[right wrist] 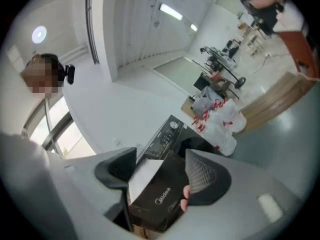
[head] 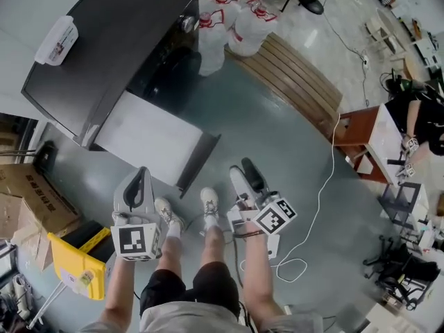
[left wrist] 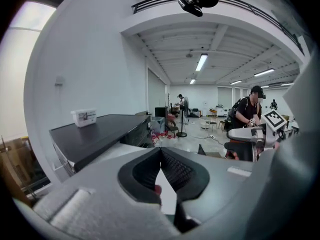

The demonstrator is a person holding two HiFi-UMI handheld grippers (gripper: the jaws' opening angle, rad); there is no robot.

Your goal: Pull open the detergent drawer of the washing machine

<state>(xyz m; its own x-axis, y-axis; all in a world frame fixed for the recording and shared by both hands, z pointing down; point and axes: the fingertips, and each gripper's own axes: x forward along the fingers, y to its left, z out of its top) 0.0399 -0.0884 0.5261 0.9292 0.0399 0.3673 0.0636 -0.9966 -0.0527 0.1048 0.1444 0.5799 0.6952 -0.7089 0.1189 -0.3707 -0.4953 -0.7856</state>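
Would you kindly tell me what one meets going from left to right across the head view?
From the left: cardboard boxes → yellow container → left gripper → right gripper → reddish-brown stand.

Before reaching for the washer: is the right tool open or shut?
Open: in the right gripper view the right tool has its jaws apart, nothing gripped; the washing machine shows through the gap.
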